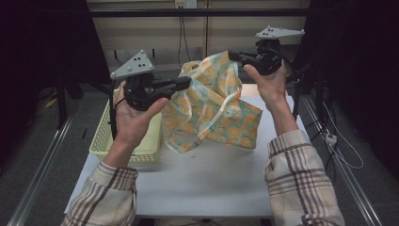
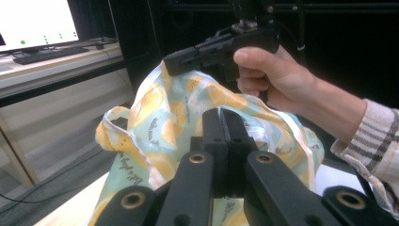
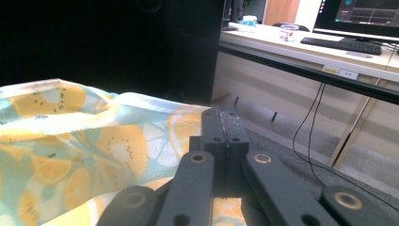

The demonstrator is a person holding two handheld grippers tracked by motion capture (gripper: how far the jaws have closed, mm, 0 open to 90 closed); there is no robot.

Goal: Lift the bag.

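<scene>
A thin cloth (image 1: 211, 108) printed with orange fruit slices on pale teal hangs between both grippers, its lower part resting on the white table (image 1: 207, 183). My left gripper (image 1: 187, 83) is shut on the cloth's left upper edge. My right gripper (image 1: 232, 55), held higher and farther back, is shut on its right upper corner. In the left gripper view my jaws (image 2: 225, 117) are pressed together with the cloth (image 2: 155, 127) just beyond them, and the right gripper (image 2: 171, 63) pinches its top. In the right gripper view my jaws (image 3: 221, 117) are closed over the cloth (image 3: 70, 141).
A pale yellow slatted basket (image 1: 101, 141) sits on the table's left side, under my left hand. Metal frame rails run along both sides of the table. A desk with a monitor (image 2: 37, 21) and keyboard stands beyond the table.
</scene>
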